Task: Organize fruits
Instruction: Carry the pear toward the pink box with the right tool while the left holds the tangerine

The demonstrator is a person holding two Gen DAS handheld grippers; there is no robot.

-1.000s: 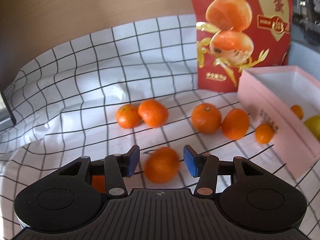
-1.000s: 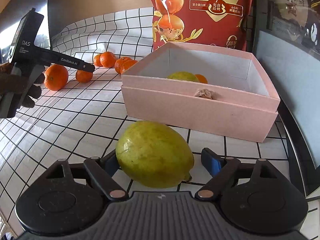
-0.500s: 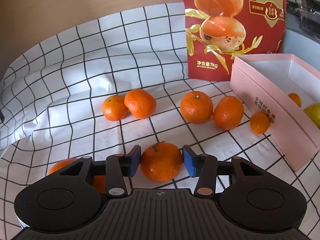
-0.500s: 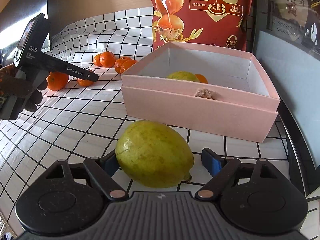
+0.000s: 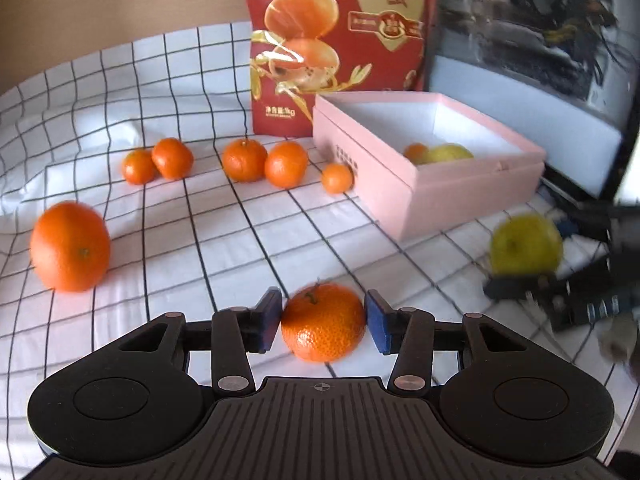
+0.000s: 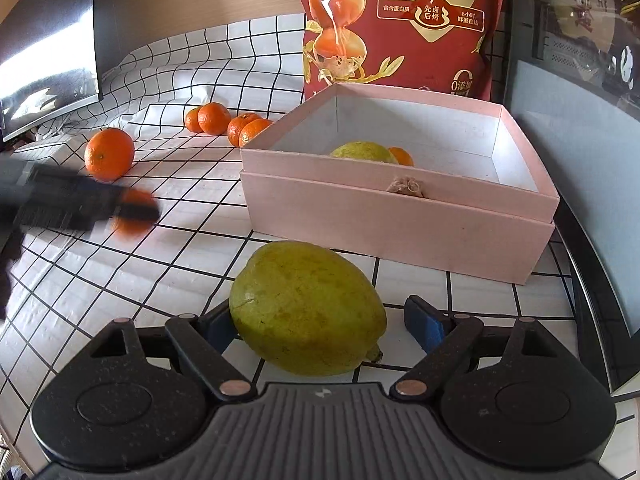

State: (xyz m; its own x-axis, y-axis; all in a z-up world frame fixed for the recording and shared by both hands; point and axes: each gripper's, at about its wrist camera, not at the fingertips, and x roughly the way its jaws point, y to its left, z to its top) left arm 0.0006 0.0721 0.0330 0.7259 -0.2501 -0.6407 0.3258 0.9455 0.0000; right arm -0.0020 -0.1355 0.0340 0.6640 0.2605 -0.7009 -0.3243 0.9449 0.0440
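Observation:
My left gripper is shut on a mandarin, both blue pads pressing its sides just above the checked cloth. In the right wrist view it shows as a blurred dark shape with that mandarin. My right gripper stands open around a yellow-green lemon-like fruit that rests on the cloth. The left pad touches it and the right pad is apart. The pink box behind holds a second yellow-green fruit and a small orange.
A large orange lies at the left. Several mandarins sit in a row behind, the smallest by the box corner. A red printed bag stands behind the box. A dark screen is at the far left.
The left gripper closed on the mandarin and swung right with it, bringing the pink box and the right gripper into its view. The right gripper and the lemon-like fruit have not moved.

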